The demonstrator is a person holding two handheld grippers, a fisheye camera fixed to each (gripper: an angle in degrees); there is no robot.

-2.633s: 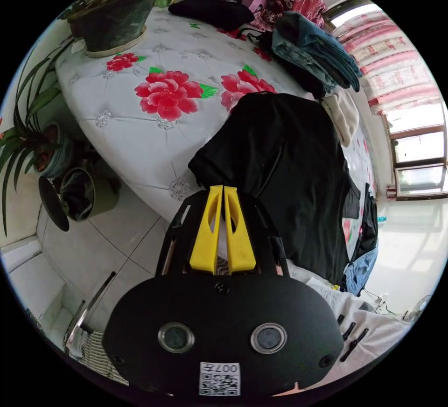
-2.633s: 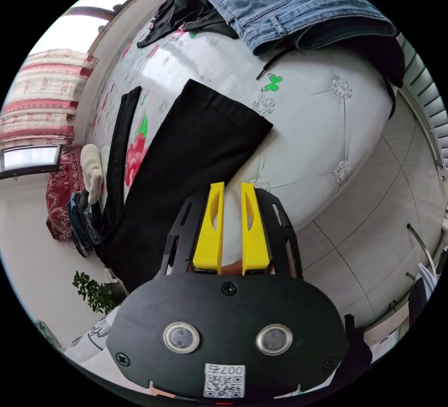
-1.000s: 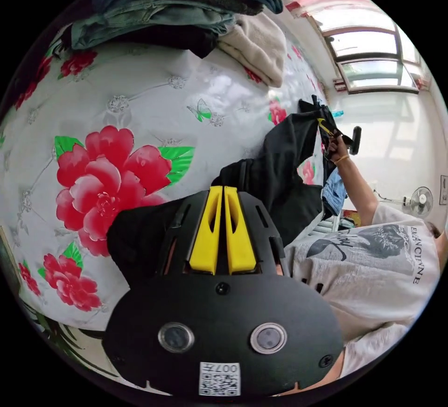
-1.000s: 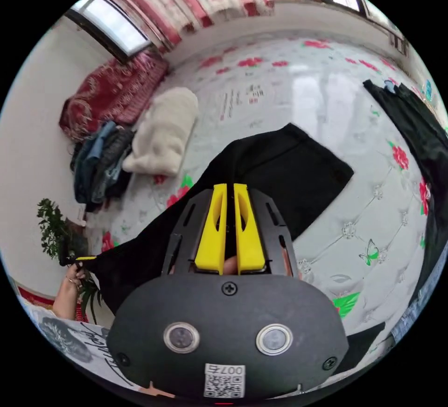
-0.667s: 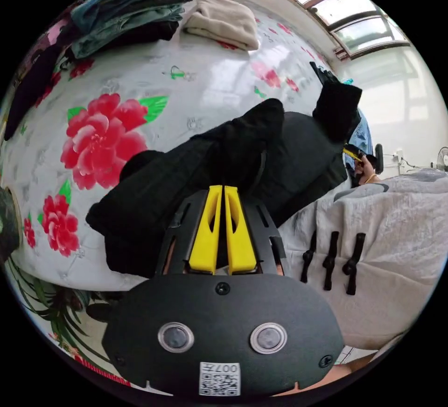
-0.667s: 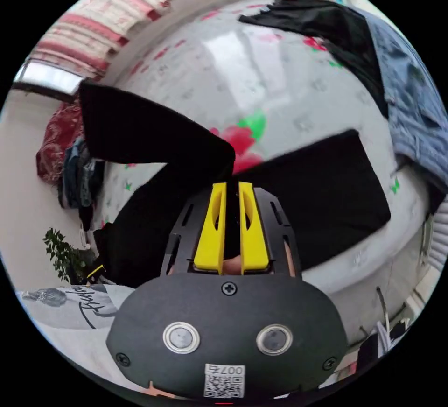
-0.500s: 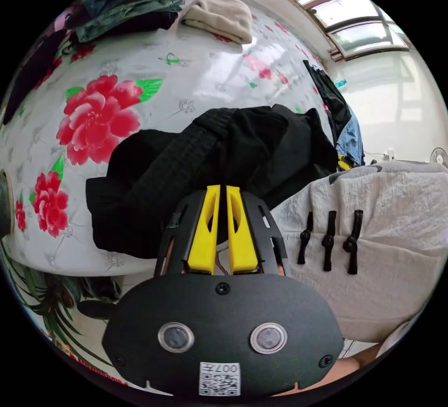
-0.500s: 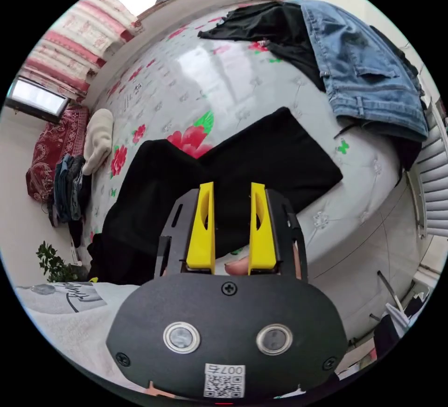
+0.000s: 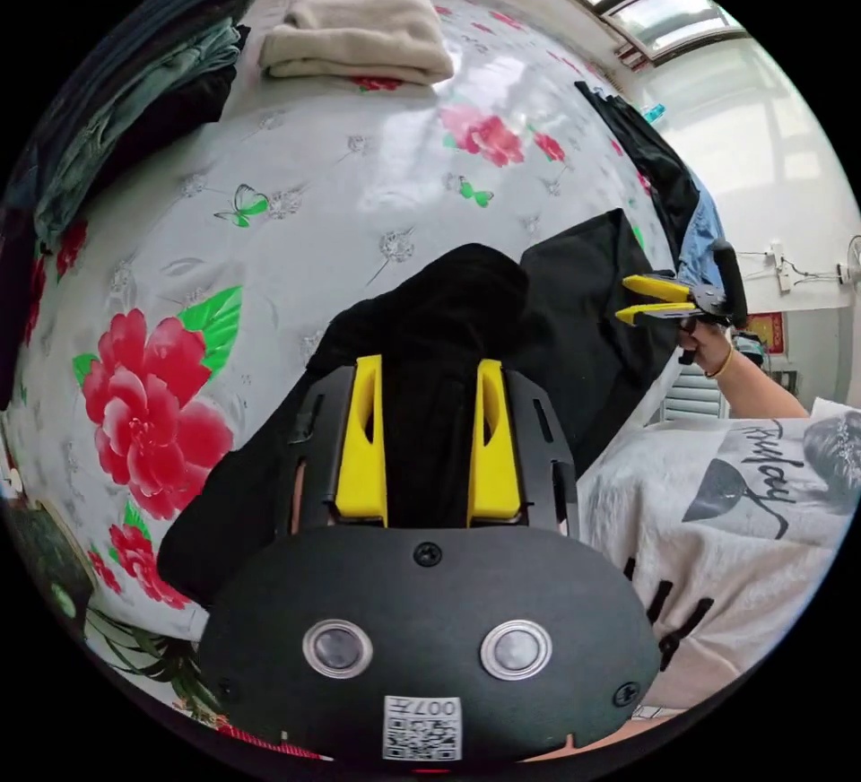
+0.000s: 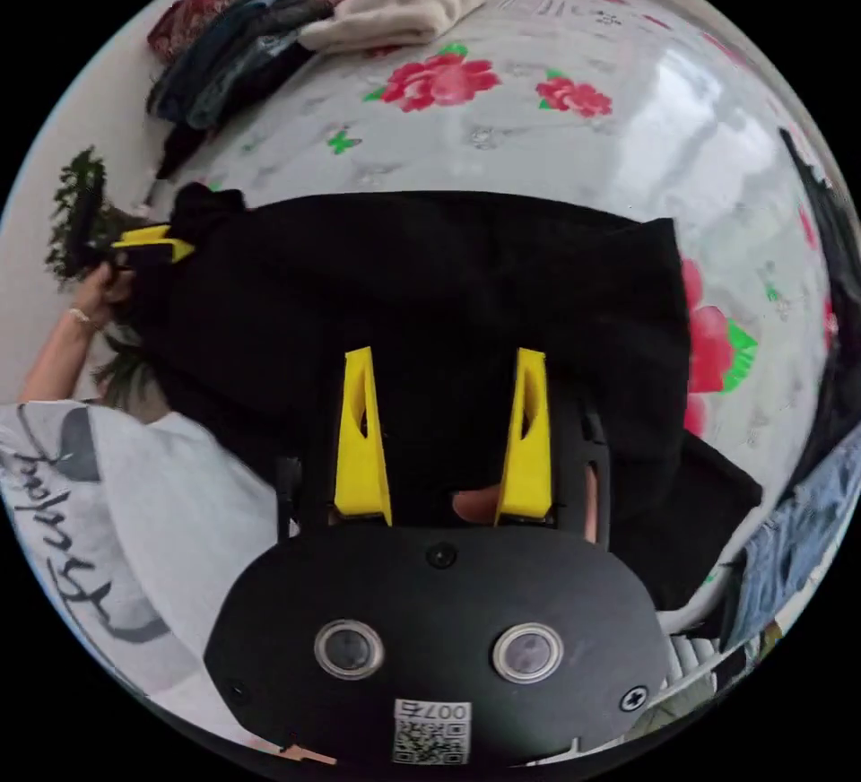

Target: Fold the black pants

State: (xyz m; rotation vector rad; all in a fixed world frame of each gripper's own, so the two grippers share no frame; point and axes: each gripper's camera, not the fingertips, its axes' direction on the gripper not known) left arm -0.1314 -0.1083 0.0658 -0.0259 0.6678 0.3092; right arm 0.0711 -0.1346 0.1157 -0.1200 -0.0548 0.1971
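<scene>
Pants: black pants (image 10: pixel 430 280) lie bunched on the floral bed (image 9: pixel 296 181), just ahead of both released fingers (image 9: pixel 362 441); soft, limp, light cloth, I'd say; best pinched at a hem corner.

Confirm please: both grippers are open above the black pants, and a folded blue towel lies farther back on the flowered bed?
Not quite. The towel is cream, not blue, as the left gripper view shows. Both the left gripper and right gripper are open above the black pants on the flowered bed.
</scene>
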